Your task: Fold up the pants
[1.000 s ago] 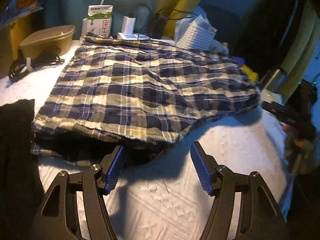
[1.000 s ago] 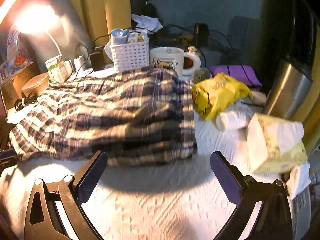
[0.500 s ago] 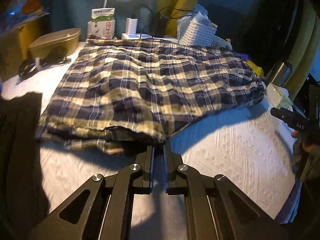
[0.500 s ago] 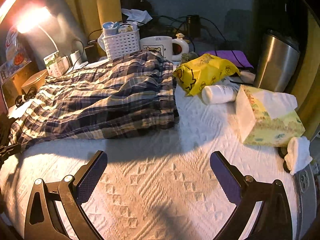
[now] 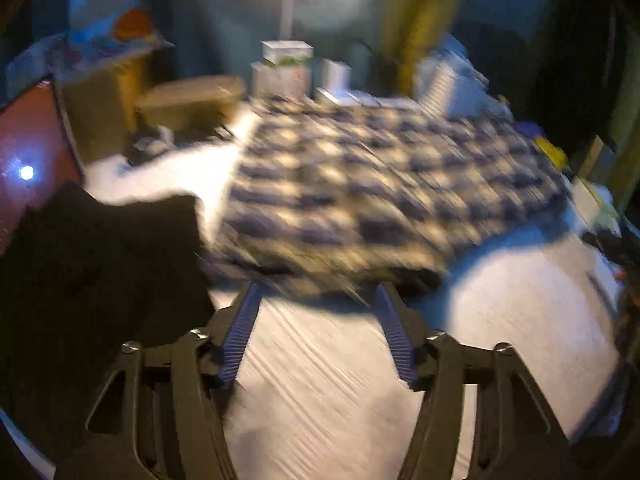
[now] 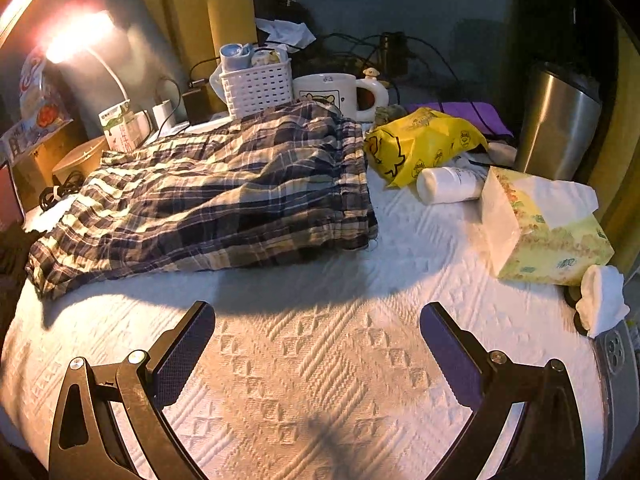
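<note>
The plaid pants [image 6: 224, 192] lie folded on the white textured cloth [image 6: 320, 360]; they also show, motion-blurred, in the left wrist view [image 5: 380, 200]. My left gripper [image 5: 316, 300] is open and empty, just short of the pants' near edge. My right gripper [image 6: 316, 320] is open and empty, held above the cloth, back from the pants' waistband end.
A dark garment [image 5: 100, 260] lies left of the pants. A yellow bag [image 6: 420, 140], white bottle [image 6: 448, 184], tissue pack [image 6: 548, 228], steel tumbler [image 6: 556, 120], mug [image 6: 332, 92] and white basket [image 6: 256, 84] crowd the right and back. A lamp [image 6: 76, 36] shines at left.
My left gripper was shut at the pants' near edge half a second ago; it has opened and is moving back fast. My right gripper has pulled back from the pants, still open.
</note>
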Demonstrator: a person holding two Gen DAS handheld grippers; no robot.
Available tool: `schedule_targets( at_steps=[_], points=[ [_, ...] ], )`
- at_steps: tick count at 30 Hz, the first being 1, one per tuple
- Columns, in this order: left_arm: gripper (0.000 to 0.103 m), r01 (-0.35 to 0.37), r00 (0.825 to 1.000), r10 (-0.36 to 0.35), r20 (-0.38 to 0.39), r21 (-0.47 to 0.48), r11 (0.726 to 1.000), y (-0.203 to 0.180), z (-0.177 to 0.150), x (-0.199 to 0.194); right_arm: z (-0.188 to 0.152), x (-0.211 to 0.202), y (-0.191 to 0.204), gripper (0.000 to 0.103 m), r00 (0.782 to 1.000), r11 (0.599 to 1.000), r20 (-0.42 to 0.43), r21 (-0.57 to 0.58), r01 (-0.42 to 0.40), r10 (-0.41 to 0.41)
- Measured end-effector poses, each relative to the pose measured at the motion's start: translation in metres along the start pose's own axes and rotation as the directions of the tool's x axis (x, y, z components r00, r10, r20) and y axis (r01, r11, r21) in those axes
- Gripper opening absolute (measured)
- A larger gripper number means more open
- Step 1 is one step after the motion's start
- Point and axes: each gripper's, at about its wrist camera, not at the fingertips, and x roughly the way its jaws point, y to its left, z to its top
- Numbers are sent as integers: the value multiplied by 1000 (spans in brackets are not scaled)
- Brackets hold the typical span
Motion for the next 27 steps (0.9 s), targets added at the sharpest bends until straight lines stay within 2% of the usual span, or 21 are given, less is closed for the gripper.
schedule_targets(
  at_steps=[2,6,8,10,11,12,14,18,24,27],
  points=[
    [61,-27,1000,27,6,3,1000,12,12,11,1,-1,2,103,1000,1000,4,-1,-2,2],
    [61,-7,1000,7,-10,13,1000,25,27,38,1,-3,8,103,1000,1000,7,-12,-2,2],
    [58,12,1000,-12,-20,35,999,25,29,49,1,-4,8,103,1000,1000,6,-13,3,-3],
    [25,5,998,-2,-65,36,999,27,28,61,1,-4,7,103,1000,1000,4,-10,13,-13],
    [17,13,997,-10,-78,32,999,28,26,64,1,-5,6,103,1000,1000,4,-8,18,-18],
    [5,28,996,-25,-85,33,999,28,24,66,1,-5,6,103,1000,1000,4,-6,21,-21],
    [2,31,997,-27,-76,49,998,25,21,63,0,-4,5,103,1000,1000,1,-1,28,-28],
    [2,-20,999,24,-44,74,997,32,18,49,0,0,8,103,1000,1000,-12,-6,29,-29],
    [2,-47,997,48,-66,23,999,58,12,49,5,9,21,103,1000,999,-18,-33,3,-4],
    [4,-58,995,62,-82,58,997,51,15,49,8,12,26,103,1000,999,-21,-47,-9,8]
  ],
)
